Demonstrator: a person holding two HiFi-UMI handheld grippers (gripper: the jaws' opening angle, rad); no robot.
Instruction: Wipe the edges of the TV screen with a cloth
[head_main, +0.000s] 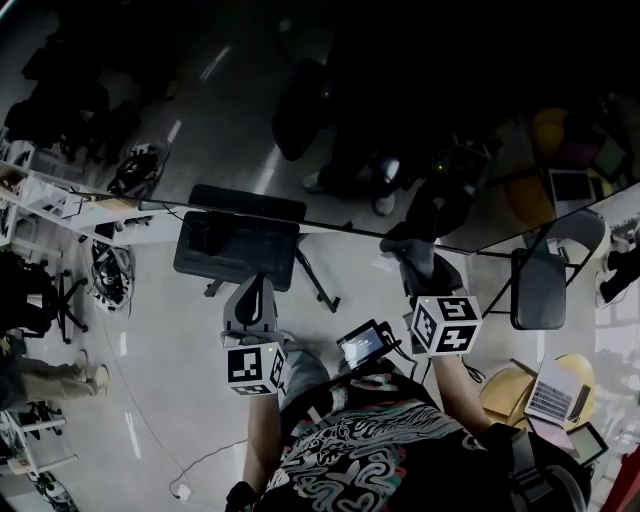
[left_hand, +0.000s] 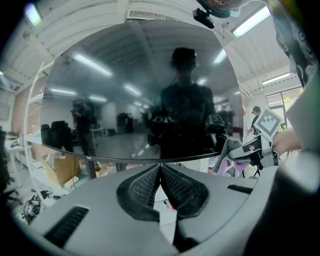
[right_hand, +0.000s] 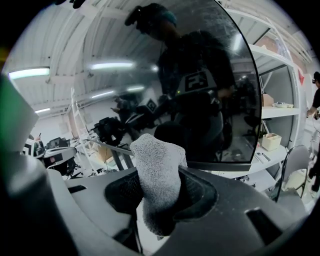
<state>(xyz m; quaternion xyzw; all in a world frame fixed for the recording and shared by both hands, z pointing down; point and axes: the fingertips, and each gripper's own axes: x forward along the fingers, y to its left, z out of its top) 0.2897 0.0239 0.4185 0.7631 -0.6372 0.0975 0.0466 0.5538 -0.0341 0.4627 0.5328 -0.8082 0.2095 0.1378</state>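
The TV screen (head_main: 400, 100) is a large dark glossy panel that mirrors the room and the person. Its lower edge (head_main: 300, 224) runs across the head view. It also fills the left gripper view (left_hand: 125, 100) and the right gripper view (right_hand: 200, 100). My right gripper (head_main: 420, 262) is shut on a grey knitted cloth (right_hand: 157, 175), held close below the screen's bottom edge near the right corner. That cloth (left_hand: 227, 155) shows at the right of the left gripper view. My left gripper (head_main: 255, 288) hangs lower left, just under the edge, with jaws closed and nothing between them.
A dark stand or chair (head_main: 235, 250) sits under the screen at the left. A folding chair (head_main: 540, 285), an open laptop (head_main: 555, 390) and a yellow stool stand at the right. A small lit device (head_main: 362, 343) is at the person's chest. White shelves (right_hand: 280, 110) flank the screen.
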